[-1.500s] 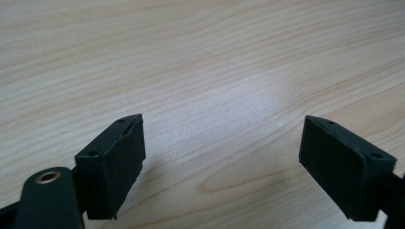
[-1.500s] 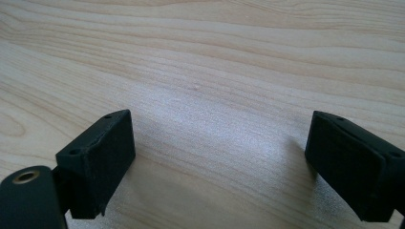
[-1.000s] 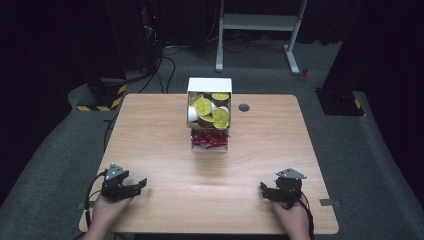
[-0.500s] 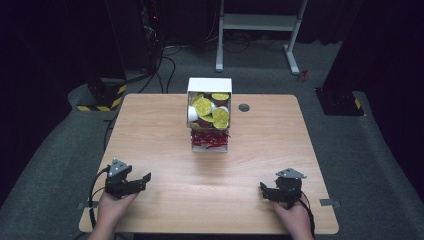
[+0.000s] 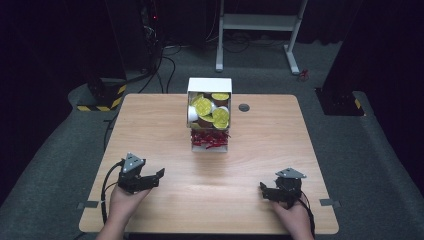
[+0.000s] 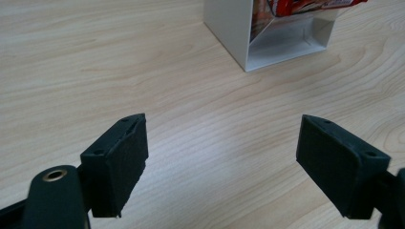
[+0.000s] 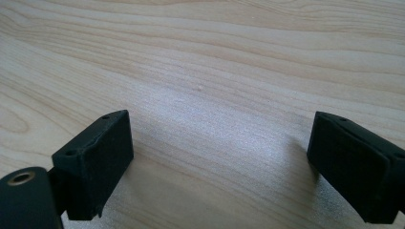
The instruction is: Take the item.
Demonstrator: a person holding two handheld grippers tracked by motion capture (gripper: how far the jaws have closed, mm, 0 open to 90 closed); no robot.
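No brand or writing could be read on anything; the print on the red packets was too small and cropped to make out.

The white open-fronted cardboard box (image 5: 209,114) stood at the middle of the far half of the pale wooden surface (image 5: 260,150), well apart from both claws. Its upper compartment held round cups with yellow-green lids (image 5: 204,106), and its lower compartment held red packets (image 5: 209,139).

The left claw (image 5: 156,176) sat near the surface's front left, released, jaws spread wide with nothing between them. In the left gripper view the box's lower white corner (image 6: 248,36) lay ahead and slightly right of that claw (image 6: 222,157).

The right claw (image 5: 263,190) rested near the front right, likewise released and empty; the right gripper view showed bare wood grain (image 7: 215,71) between its spread jaws.
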